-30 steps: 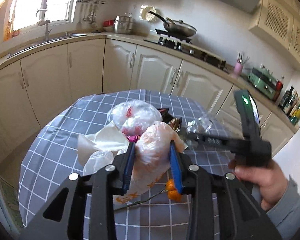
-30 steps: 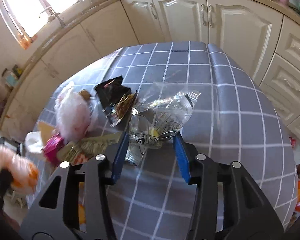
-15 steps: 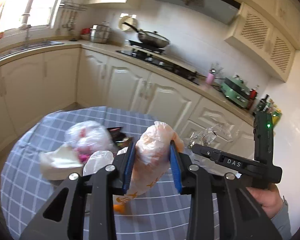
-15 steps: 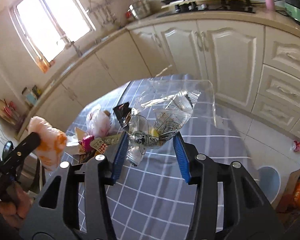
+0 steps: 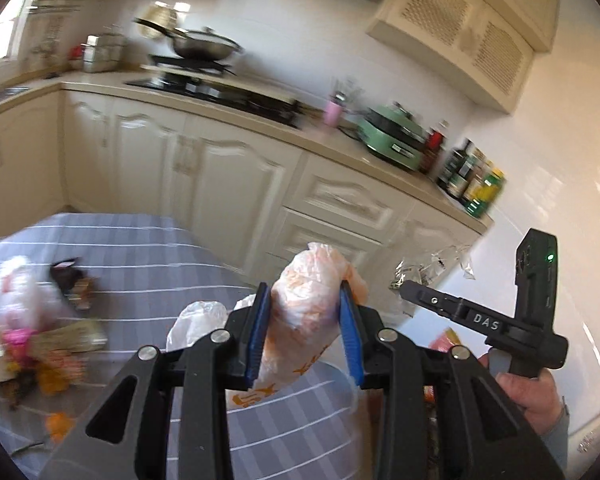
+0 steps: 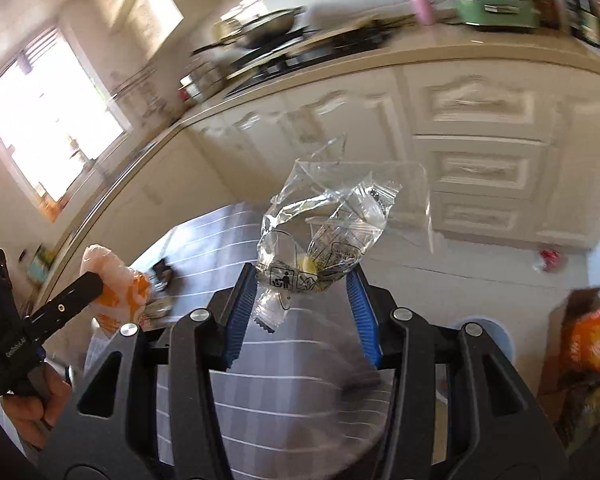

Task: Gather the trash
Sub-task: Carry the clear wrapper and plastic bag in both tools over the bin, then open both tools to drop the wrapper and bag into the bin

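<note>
Bench [image 5: 148, 256]: grey checked cloth, trash [image 5: 32, 332] left on it.
Left hand-held gripper [image 5: 305, 330]: clamped on orange bag [image 5: 308, 300].
Right hand-held gripper [image 6: 300, 312]: clamped on clear wrapper [image 6: 324, 232].
Room: cream cabinets [image 5: 228, 176] behind bench.

A crumpled orange-and-white plastic bag [image 5: 308, 304] stands upright at centre frame in the left wrist view, pinched between blue pads and clear of the table. In the right wrist view a scrunched clear plastic wrapper [image 6: 324, 240] with black printed symbols and a yellow bit inside sits mid-frame, likewise pinched aloft. At lower left of the left view, blurred pink, white and dark wrappers [image 5: 32, 320] lie heaped on the grey checked tablecloth [image 5: 148, 264].
</note>
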`<state>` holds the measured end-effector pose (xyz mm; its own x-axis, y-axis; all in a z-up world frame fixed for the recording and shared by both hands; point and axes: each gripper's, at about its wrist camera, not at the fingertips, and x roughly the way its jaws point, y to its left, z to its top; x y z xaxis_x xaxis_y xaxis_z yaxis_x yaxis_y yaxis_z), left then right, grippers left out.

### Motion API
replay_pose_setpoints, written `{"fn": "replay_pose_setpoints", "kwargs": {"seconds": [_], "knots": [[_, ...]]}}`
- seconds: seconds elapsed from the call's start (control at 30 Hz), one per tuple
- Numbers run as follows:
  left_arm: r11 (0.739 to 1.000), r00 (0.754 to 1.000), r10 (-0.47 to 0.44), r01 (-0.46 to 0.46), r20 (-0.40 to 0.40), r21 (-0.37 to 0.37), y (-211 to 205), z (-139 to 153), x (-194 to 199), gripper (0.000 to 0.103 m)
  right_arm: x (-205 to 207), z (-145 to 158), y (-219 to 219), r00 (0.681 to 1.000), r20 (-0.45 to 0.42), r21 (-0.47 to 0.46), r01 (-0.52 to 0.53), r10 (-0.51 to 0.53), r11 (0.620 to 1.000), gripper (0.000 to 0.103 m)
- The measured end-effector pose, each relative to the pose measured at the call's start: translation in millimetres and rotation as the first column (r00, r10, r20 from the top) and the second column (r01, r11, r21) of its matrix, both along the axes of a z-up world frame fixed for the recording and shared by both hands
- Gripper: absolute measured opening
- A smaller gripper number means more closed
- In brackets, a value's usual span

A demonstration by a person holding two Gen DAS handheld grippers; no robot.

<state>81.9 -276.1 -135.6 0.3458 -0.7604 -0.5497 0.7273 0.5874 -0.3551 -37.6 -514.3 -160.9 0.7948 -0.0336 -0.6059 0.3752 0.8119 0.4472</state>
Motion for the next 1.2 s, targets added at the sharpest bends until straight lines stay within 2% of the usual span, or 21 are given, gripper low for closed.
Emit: {"fn": "replay_pose_setpoints", "kwargs": {"seconds": [0.13, 0.27, 0.37, 0.47, 0.63, 0.73, 0.83, 0.97, 1.13, 1.2], "knots": [[0.993, 0.991, -0.122, 0.122, -0.058, -0.005, -65, -11, -17, 0.032, -37, -23, -48, 0.991, -0.044, 0.028, 0.126, -0.124, 0.992, 0.046], [0.972, 0.953, -0.236, 0.233, -0.188, -0.037, -135, -37, -33, 0.032, -70, -56, -90, 0.969, -0.113, 0.058, 0.226, -0.218, 0.972, 0.046], [0.962, 0.922, -0.270, 0.270, -0.278, -0.040, -176, -64, -40, 0.032, -86, -80, -109, 0.956, -0.156, 0.083, 0.264, -0.249, 0.961, 0.046], [0.960, 0.896, -0.268, 0.281, -0.355, -0.016, -210, -96, -44, 0.032, -91, -108, -121, 0.945, -0.201, 0.109, 0.283, -0.258, 0.953, 0.046], [0.953, 0.875, -0.231, 0.292, -0.425, 0.085, -257, -155, -46, 0.032, -93, -159, -142, 0.928, -0.275, 0.178, 0.305, -0.250, 0.936, 0.046], [0.940, 0.865, -0.198, 0.302, -0.460, 0.162, -283, -196, -47, 0.033, -86, -194, -152, 0.915, -0.330, 0.225, 0.316, -0.233, 0.922, 0.046], [0.927, 0.860, -0.172, 0.307, -0.481, 0.217, -298, -223, -42, 0.033, -81, -223, -159, 0.901, -0.372, 0.257, 0.329, -0.221, 0.909, 0.046], [0.917, 0.848, -0.144, 0.308, -0.509, 0.255, -316, -249, -29, 0.034, -76, -247, -163, 0.890, -0.409, 0.274, 0.330, -0.201, 0.904, 0.047], [0.899, 0.851, -0.138, 0.323, -0.507, 0.297, -331, -265, -27, 0.035, -66, -268, -169, 0.884, -0.434, 0.284, 0.319, -0.176, 0.904, 0.049], [0.889, 0.850, -0.139, 0.333, -0.508, 0.314, -338, -273, -28, 0.041, -60, -275, -171, 0.881, -0.445, 0.276, 0.307, -0.162, 0.911, 0.052]]}}
